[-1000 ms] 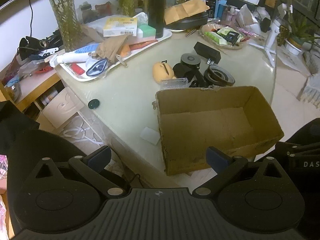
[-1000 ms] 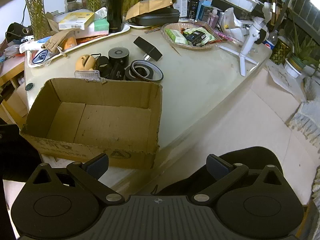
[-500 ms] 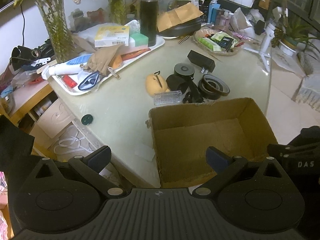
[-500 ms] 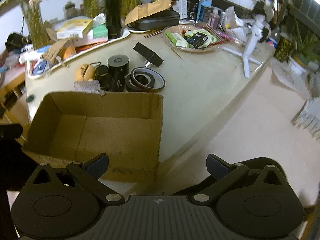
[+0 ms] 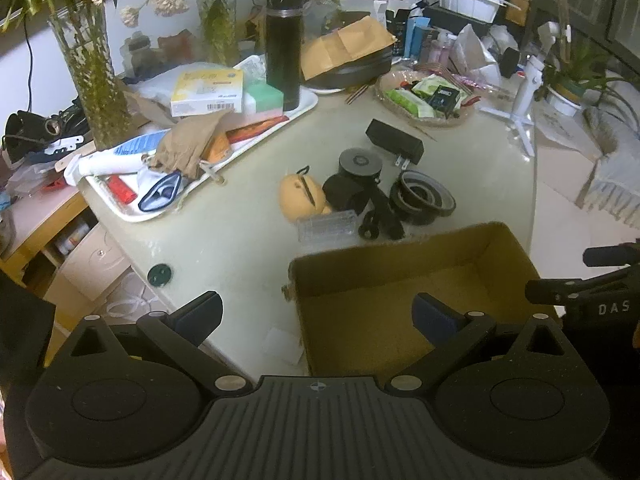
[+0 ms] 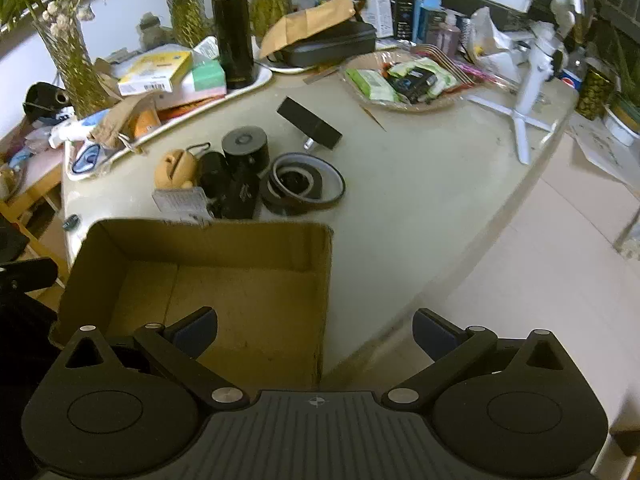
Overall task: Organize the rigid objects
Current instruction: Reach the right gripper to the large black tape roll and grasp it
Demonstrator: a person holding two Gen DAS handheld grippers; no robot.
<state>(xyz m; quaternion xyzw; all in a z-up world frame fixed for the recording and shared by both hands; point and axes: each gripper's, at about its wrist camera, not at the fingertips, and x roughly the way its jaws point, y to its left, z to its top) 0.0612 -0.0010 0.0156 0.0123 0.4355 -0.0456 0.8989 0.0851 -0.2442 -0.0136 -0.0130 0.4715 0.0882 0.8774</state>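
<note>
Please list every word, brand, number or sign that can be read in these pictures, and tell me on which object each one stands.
"DAS": white letters on the right gripper, cut off by the edge of the left wrist view.
Yellow box on the white tray: print and a barcode, too small to read.
Packets in the wicker basket: print too blurred to read.
Cartons behind the black flask: print too blurred to read.

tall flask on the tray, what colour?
Black flask, with a metallic band near the lid; clearest in the right wrist view.

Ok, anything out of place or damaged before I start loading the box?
The box is empty and overhangs the table edge; its rim is ragged. The pile behind it is jumbled. Nothing is spilled.
</note>
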